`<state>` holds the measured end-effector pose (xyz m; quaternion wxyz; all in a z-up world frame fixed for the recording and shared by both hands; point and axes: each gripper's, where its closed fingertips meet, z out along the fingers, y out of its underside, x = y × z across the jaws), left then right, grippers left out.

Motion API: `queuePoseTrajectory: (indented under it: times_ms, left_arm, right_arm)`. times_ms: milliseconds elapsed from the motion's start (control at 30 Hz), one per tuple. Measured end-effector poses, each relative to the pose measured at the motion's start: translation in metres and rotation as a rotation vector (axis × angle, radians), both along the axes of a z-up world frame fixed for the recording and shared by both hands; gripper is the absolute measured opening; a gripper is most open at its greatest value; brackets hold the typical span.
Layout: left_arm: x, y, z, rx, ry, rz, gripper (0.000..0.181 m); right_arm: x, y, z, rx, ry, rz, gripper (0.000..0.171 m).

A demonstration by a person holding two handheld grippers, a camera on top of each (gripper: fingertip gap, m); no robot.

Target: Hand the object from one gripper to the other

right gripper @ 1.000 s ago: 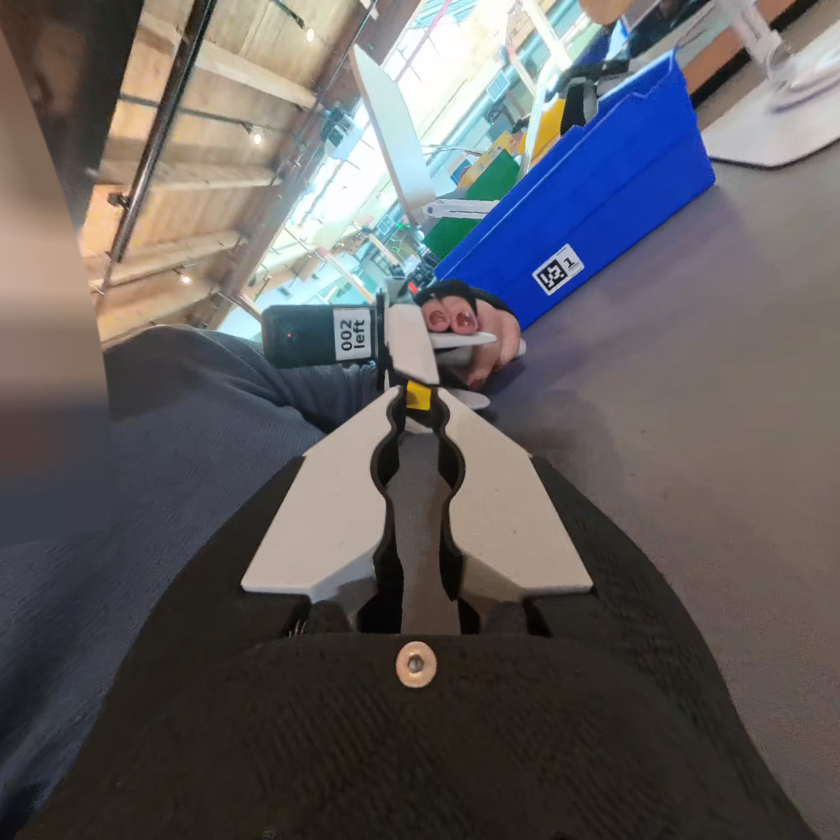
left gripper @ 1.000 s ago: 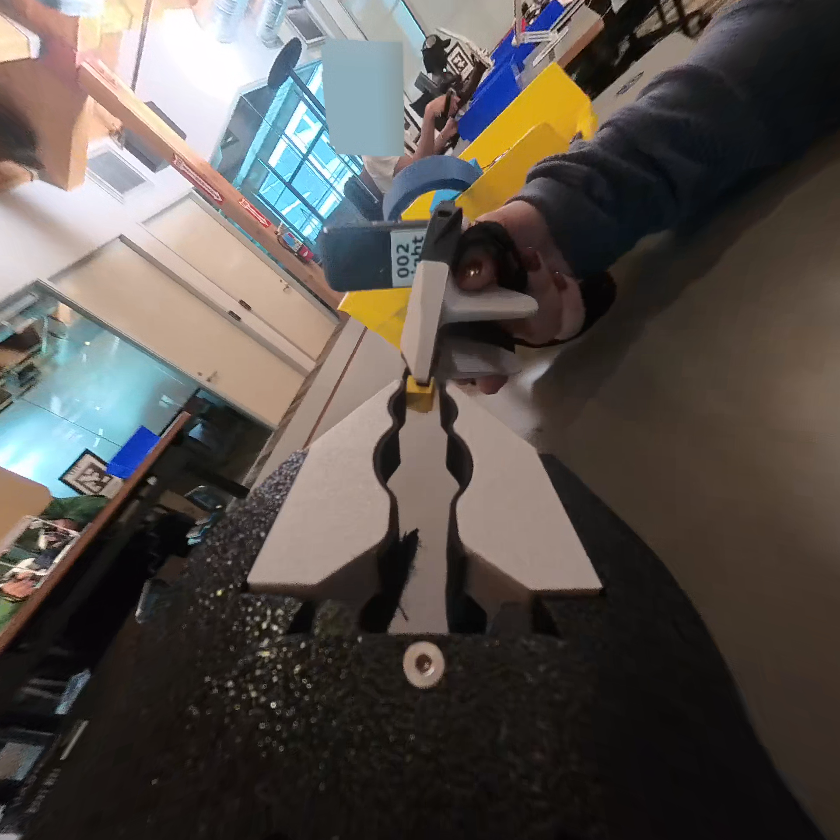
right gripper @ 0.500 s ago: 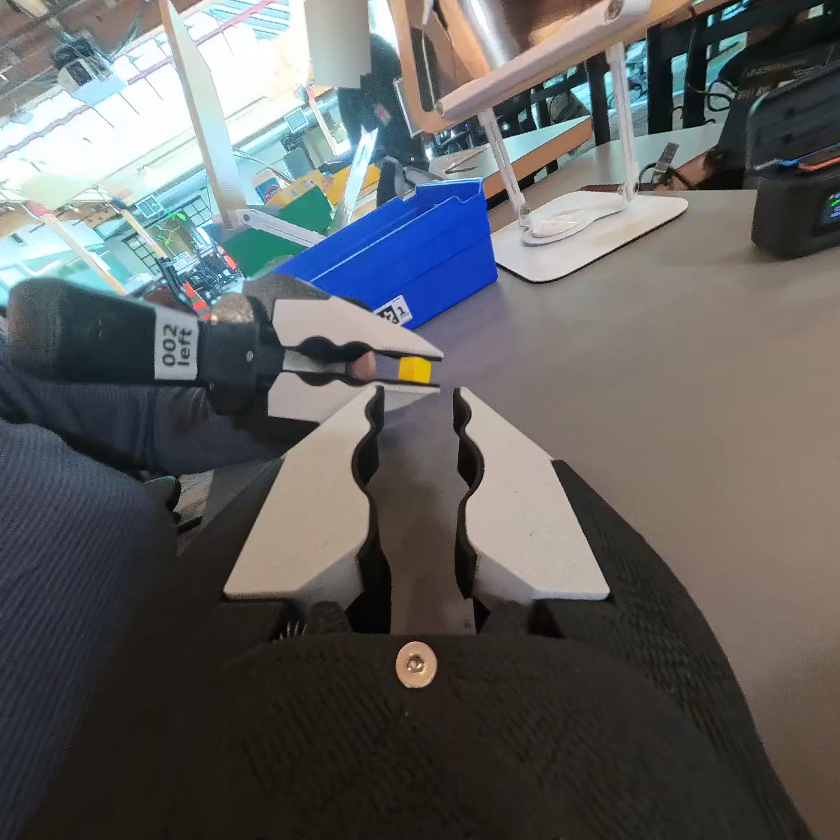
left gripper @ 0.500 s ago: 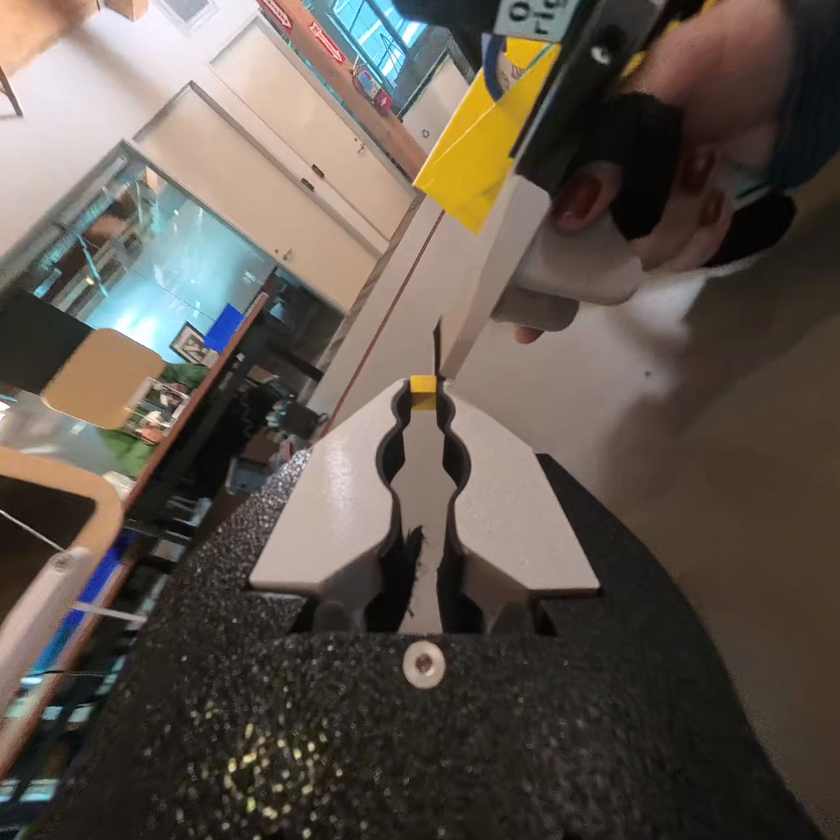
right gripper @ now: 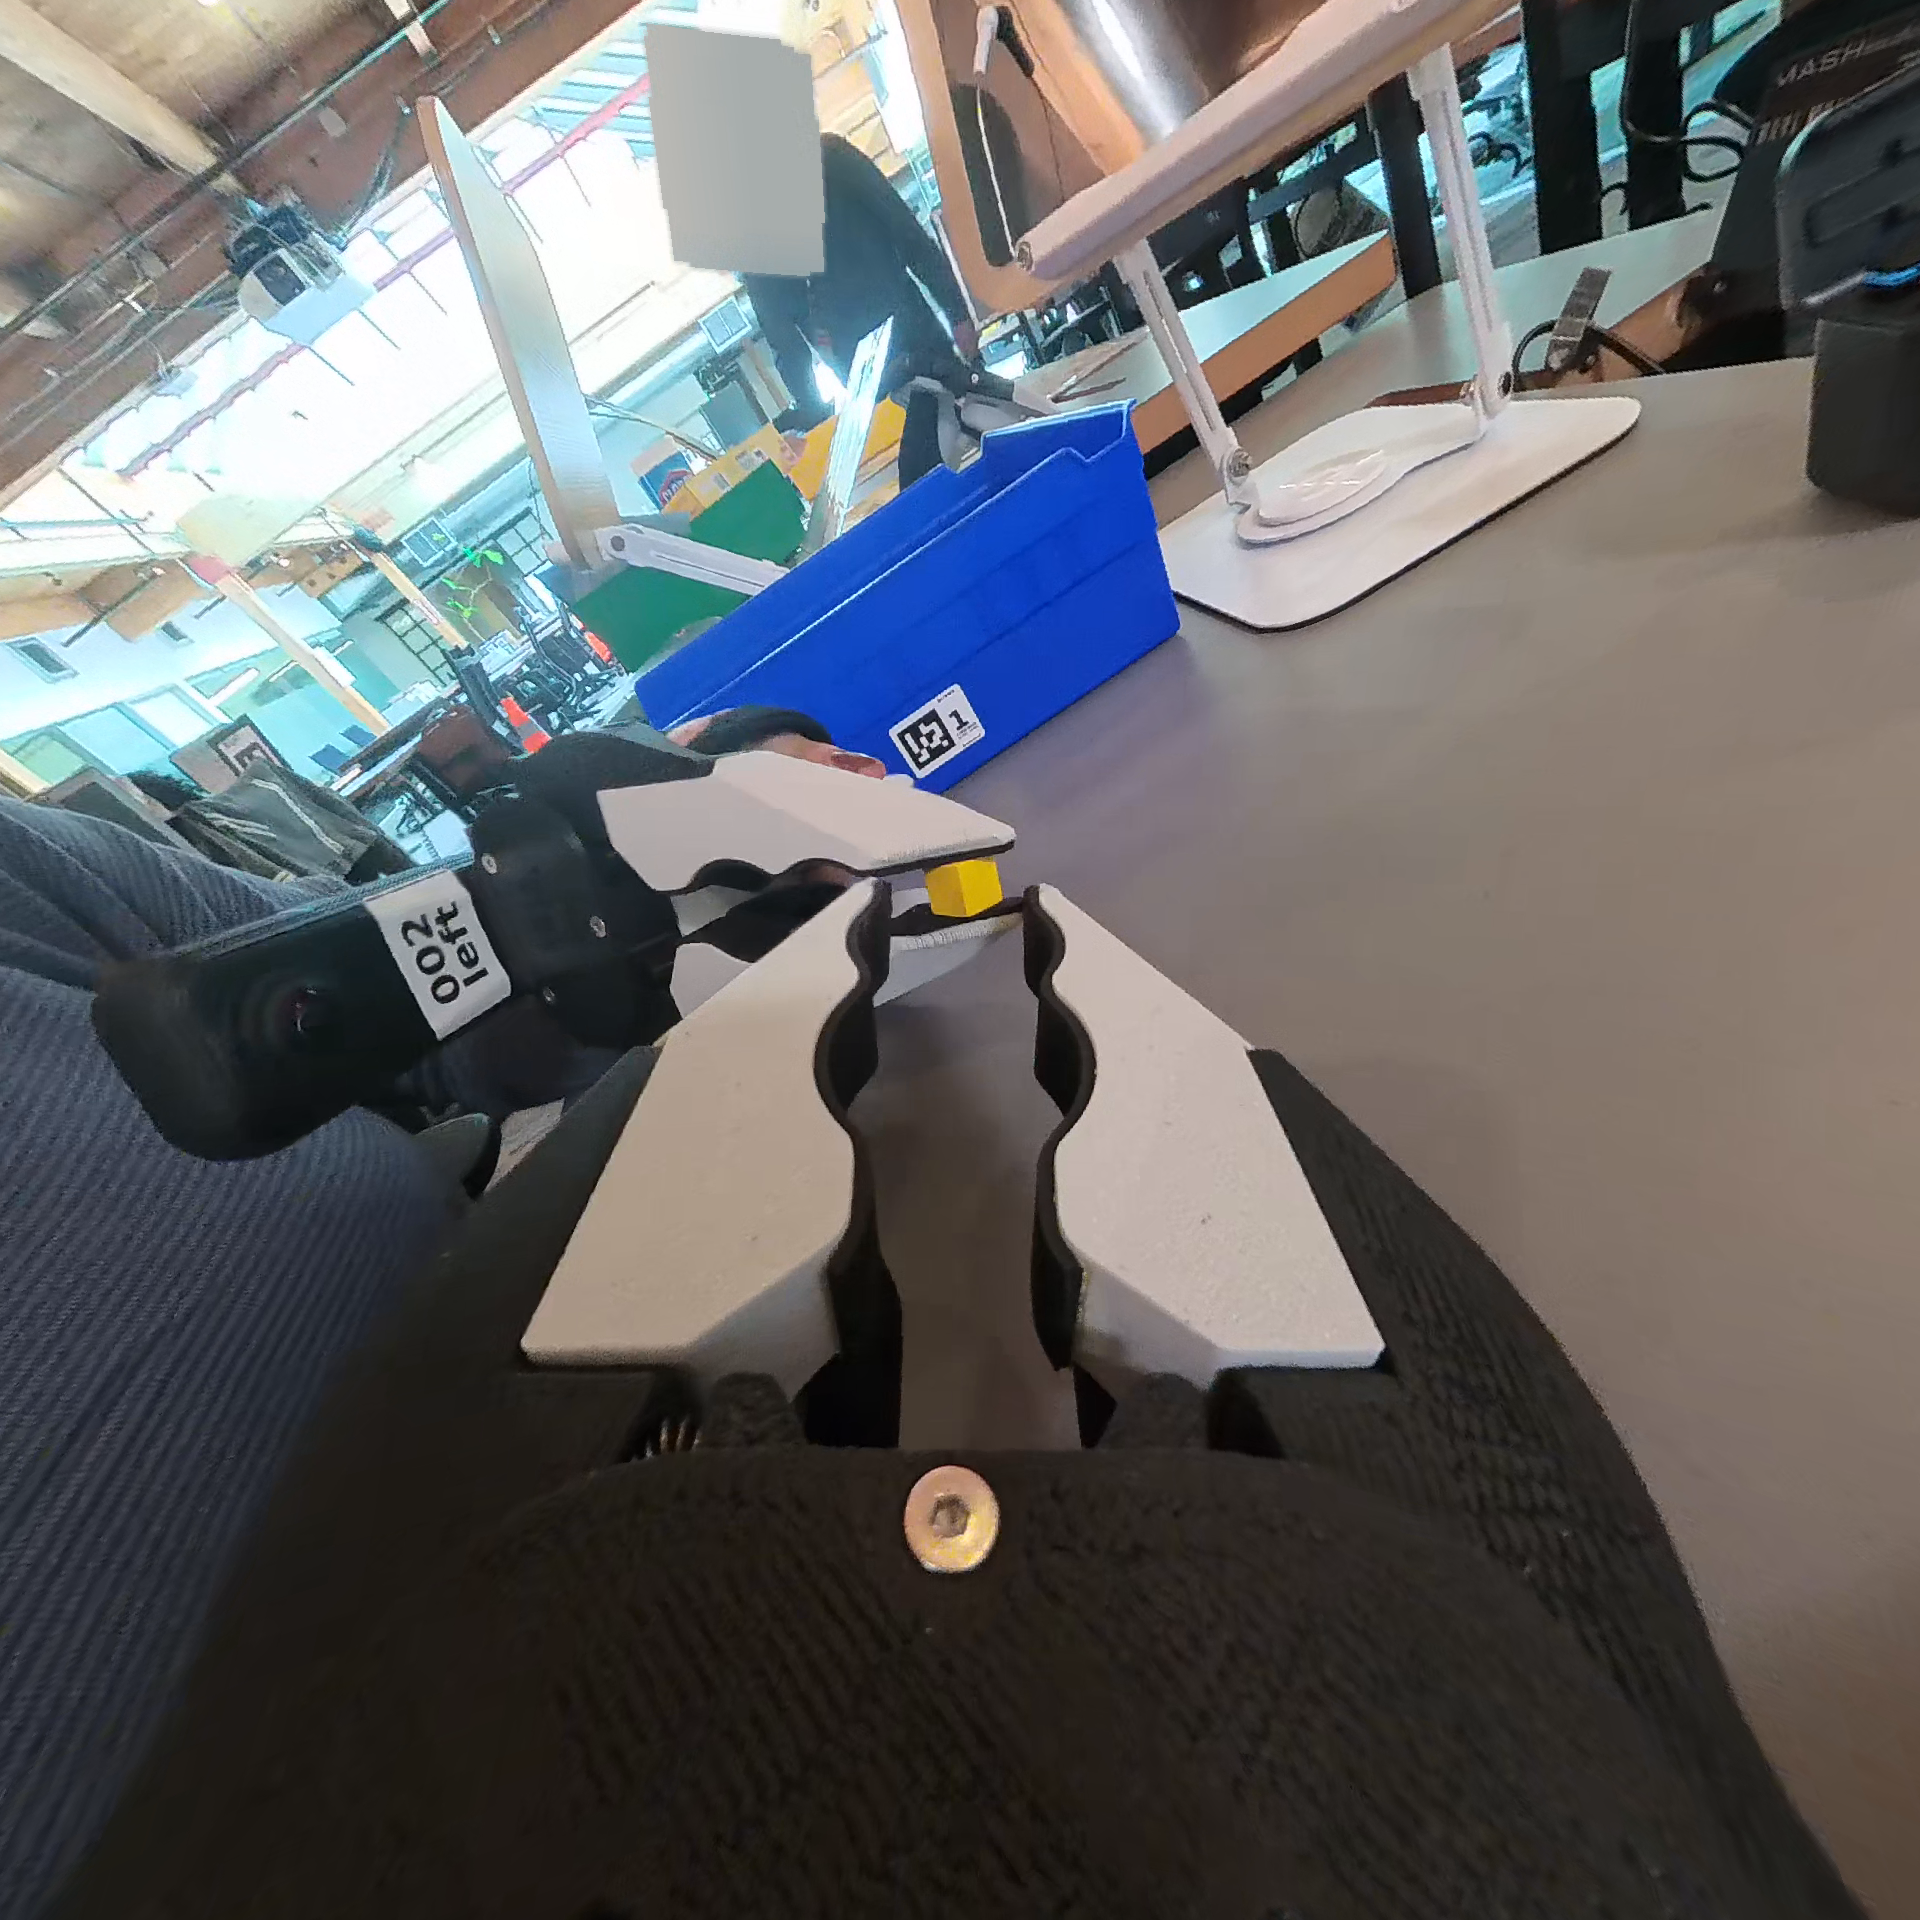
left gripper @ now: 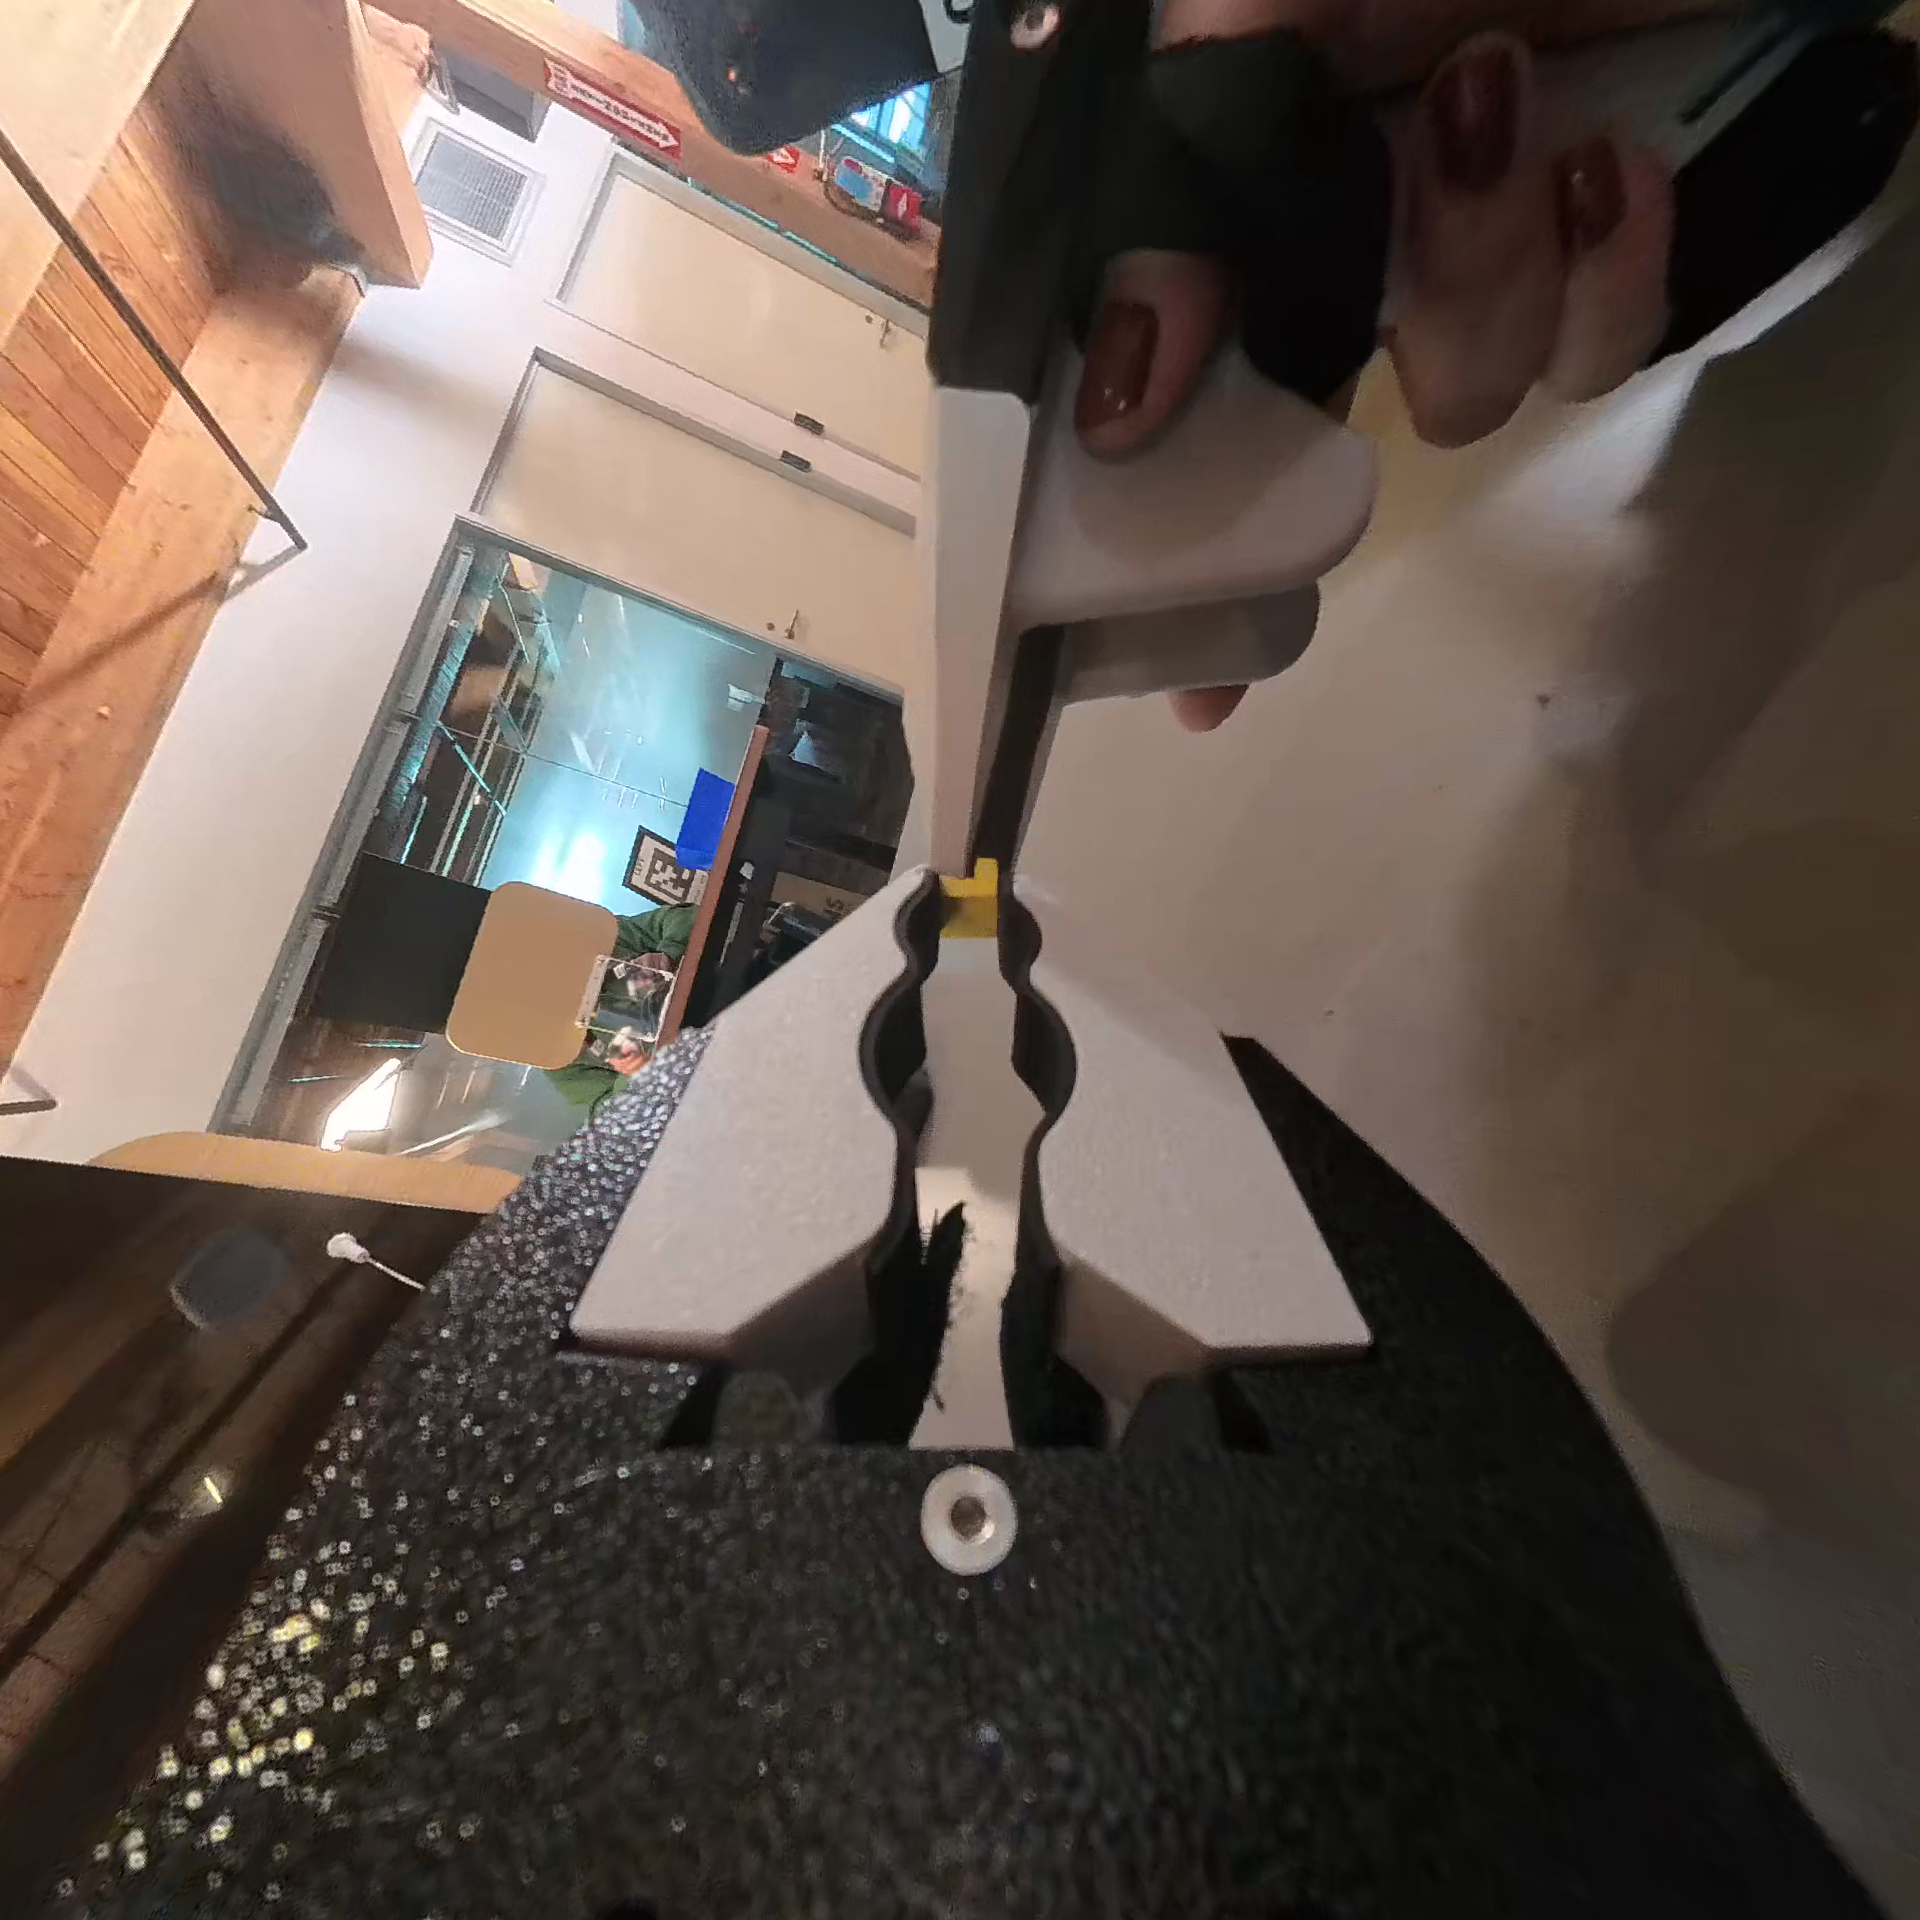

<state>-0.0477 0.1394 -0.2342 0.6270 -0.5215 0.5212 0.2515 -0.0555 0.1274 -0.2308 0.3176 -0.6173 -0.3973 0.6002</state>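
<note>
I see the yellow block (right gripper: 964,889) pinched at the tips of my left gripper (left gripper: 968,906), up above the grey table (right gripper: 1507,935). My right gripper (right gripper: 954,904) is open, a finger on each side of the block with small gaps. The table to the right is bare, so there is room. Behind stands a blue bin (right gripper: 935,623); I cannot tell what is in it. A white stand (right gripper: 1392,488) sits beside it.

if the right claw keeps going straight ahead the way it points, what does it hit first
Most likely the yellow block held in the left claw: it sits just past the open right claw tips, centred between them. Depth is hard to judge.
</note>
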Motion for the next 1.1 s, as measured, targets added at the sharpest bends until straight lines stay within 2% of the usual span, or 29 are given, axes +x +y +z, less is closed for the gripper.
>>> queuePoseTrajectory:
  times_ms: [133,333,433,633,800,867,933,1100]
  left_arm:
    - [0.001,-0.001,0.001,0.012,0.011,0.000,0.008]
    - [0.004,-0.002,-0.001,0.034,0.046,0.006,0.008]
    - [0.006,-0.004,0.003,0.003,-0.064,-0.027,0.008]
    - [0.005,-0.002,0.005,-0.096,-0.288,-0.081,0.011]
    - [0.002,-0.002,0.014,-0.097,-0.420,-0.119,0.013]
    - [-0.004,0.000,0.018,-0.094,-0.485,-0.117,0.020]
    - [-0.012,0.005,0.019,-0.111,-0.554,-0.111,0.025]
    - [-0.033,0.018,0.019,-0.183,-0.729,-0.071,0.029]
  right_arm:
    - [0.000,0.000,-0.001,0.061,-0.016,-0.018,0.021]
    - [-0.001,-0.001,-0.005,0.274,-0.095,-0.061,0.017]
    - [0.001,0.001,-0.001,0.300,-0.091,-0.059,0.009]
    - [0.004,0.002,0.004,0.370,-0.095,-0.068,0.008]
    - [0.007,0.003,0.013,0.434,-0.088,-0.094,0.008]
    - [0.017,0.012,0.025,0.530,-0.101,-0.157,0.008]
    - [0.037,0.025,0.053,0.632,-0.099,-0.268,0.008]
    - [0.141,0.064,0.120,0.803,-0.185,-0.694,0.008]
